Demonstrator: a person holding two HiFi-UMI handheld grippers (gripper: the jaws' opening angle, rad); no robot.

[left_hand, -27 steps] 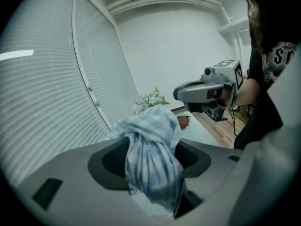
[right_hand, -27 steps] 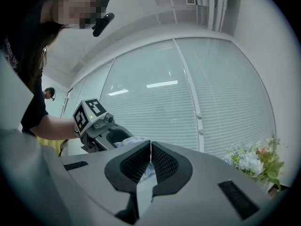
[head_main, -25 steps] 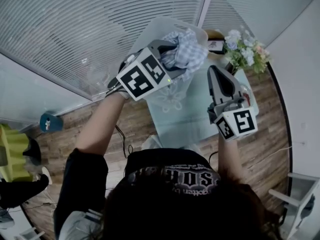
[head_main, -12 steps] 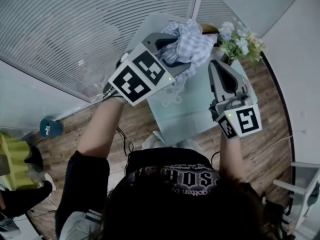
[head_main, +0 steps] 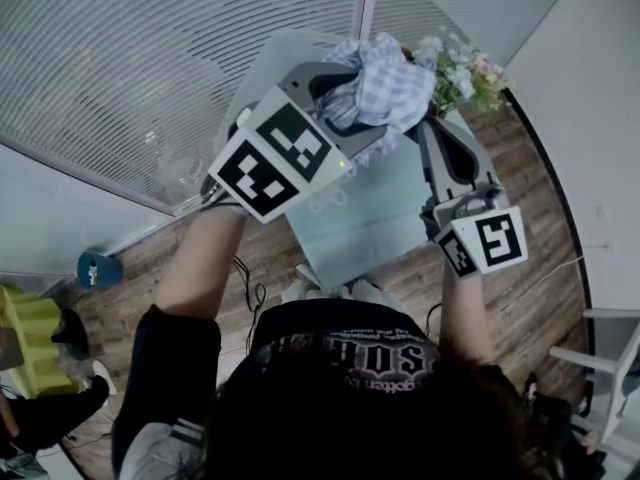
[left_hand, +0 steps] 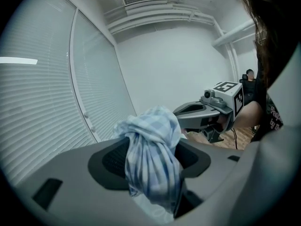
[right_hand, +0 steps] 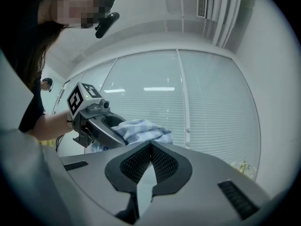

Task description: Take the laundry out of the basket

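A blue-and-white checked cloth (head_main: 380, 83) hangs bunched from my left gripper (head_main: 345, 80), held up high over the pale laundry basket (head_main: 262, 63), which that gripper mostly hides. In the left gripper view the cloth (left_hand: 153, 159) fills the space between the jaws, and both pads press on it. My right gripper (head_main: 440, 133) sits just right of the cloth, a little lower. Its jaws (right_hand: 151, 147) meet with nothing between them. The right gripper view shows the left gripper (right_hand: 101, 124) with the cloth (right_hand: 141, 130) to its left.
A glass-topped table (head_main: 350, 233) stands below the grippers, on a wooden floor. A bunch of flowers (head_main: 455, 68) sits at its far right corner. Blinds (head_main: 150, 58) cover the window wall to the left. A green seat (head_main: 25, 318) stands far left.
The left gripper has lifted the checked cloth up and away from the basket. The right gripper has stayed beside it, shut.
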